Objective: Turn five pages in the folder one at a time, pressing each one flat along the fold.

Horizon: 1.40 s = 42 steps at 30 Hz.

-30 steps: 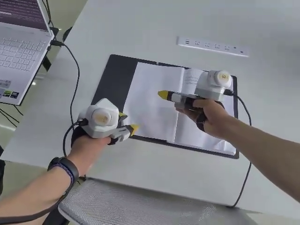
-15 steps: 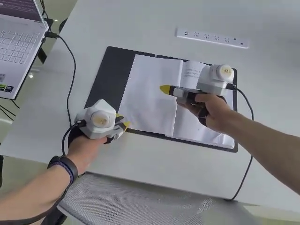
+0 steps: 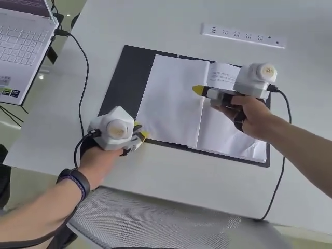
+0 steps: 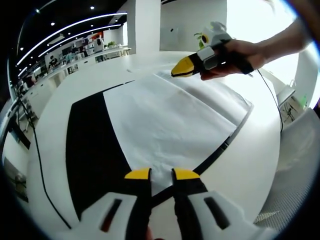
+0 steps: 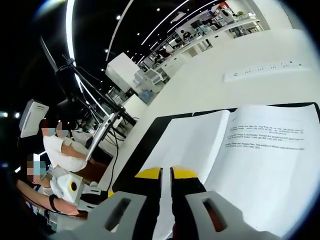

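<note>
- While the flat black folder point(image 3: 122, 78) lies open in the middle of the white table point(image 3: 155, 21), somewhat toward the near edge, it holds white paper sheets. A blank turned page point(image 3: 171, 104) is on its left side and a page with a few printed lines point(image 3: 225, 137) is on its right side. They meet at the fold point(image 3: 201, 116).
- The right gripper point(image 3: 197, 91) hovers just over the far part of the fold, and its yellow tips point to the left. Its jaws are almost together, with only a thin slit between them, and they hold nothing.
- The left gripper point(image 3: 141, 136) is at the near left corner of the blank page, beside the near edge of the folder. Its jaws have a narrow gap, and I see no paper pinched between them.
- I judge that pressing along the fold is the step in hand. A hard push with the pointed tips, dragged across the fold, could crease or tear the thin sheet.
- If nothing steadies the folder, the push could slide it toward the near edge of the table. Catching two sheets at the next turn would spoil the count.
- A white power strip point(image 3: 244, 36) lies near the far edge of the table.
- A silver laptop point(image 3: 21, 41) stands at the far left corner with a black cable point(image 3: 83, 67).
- A grey mesh chair point(image 3: 155, 220) is in front of the near edge.
</note>
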### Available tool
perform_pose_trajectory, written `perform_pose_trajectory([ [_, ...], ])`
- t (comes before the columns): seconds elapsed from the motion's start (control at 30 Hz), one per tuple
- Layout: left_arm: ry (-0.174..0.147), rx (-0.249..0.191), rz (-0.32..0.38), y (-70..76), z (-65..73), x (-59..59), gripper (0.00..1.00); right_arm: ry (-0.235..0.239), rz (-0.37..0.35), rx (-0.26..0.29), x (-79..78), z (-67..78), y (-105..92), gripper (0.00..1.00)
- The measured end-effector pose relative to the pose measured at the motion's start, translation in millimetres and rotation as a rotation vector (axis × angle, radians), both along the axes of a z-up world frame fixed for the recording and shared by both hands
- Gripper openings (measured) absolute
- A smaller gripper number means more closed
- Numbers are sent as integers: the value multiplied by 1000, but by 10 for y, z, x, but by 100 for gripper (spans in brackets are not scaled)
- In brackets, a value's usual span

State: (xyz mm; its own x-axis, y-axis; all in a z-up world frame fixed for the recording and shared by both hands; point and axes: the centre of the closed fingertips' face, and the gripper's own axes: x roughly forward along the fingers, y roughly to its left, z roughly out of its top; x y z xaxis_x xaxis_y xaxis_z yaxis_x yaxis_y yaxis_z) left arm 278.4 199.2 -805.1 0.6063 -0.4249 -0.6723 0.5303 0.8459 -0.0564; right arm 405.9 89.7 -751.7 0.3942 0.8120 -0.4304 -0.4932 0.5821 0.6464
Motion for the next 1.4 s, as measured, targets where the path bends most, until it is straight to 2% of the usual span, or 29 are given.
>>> perform_pose_trajectory([
  [0.13, 6, -5, 9, -5, -8, 1, 16, 0, -24, 2, 120, -43, -63, 3],
  [0.23, 6, -3, 1, -8, -14, -1, 17, 26, -66, 22, 206, -116, -125, 2],
  [0.33, 14, -2, -9, -14, 2, -12, 17, 33, -56, 19, 243, -205, -161, 1],
  [0.43, 16, 2, -7, 1, 6, -4, 15, 51, -46, 16, 196, -293, -136, 0],
  [0.53, 16, 7, -13, 8, -5, 1, 15, 72, -36, -6, 67, -358, -106, 0],
  [0.57, 16, 9, -16, 8, -5, 0, 16, 73, -35, -1, 91, -393, -114, 0],
  [0.6, 16, 12, -18, 10, -5, 1, 16, 76, -47, 14, 126, -394, -130, 0],
  [0.67, 16, 10, -11, 13, -7, 6, 15, 80, -51, 24, 92, -353, -120, 0],
  [0.8, 21, -6, -1, 6, 3, 1, 16, 80, -41, 27, 40, -292, -95, 0],
  [1.0, 20, 3, -7, -11, 15, -11, 16, 82, -43, 41, 45, -248, -86, 0],
  [1.2, 25, 3, -13, -21, 19, -18, 17, 81, -67, 49, 223, -206, -74, 0],
  [1.27, 25, 0, -11, -20, 13, -15, 17, 80, -95, 53, 368, -263, -109, 0],
  [1.33, 26, -3, -10, -19, 6, -12, 18, 105, -151, 92, 474, -277, -131, 0],
  [1.4, 27, -4, -11, -23, 11, -16, 18, 114, -168, 111, 590, -356, -161, 0],
])
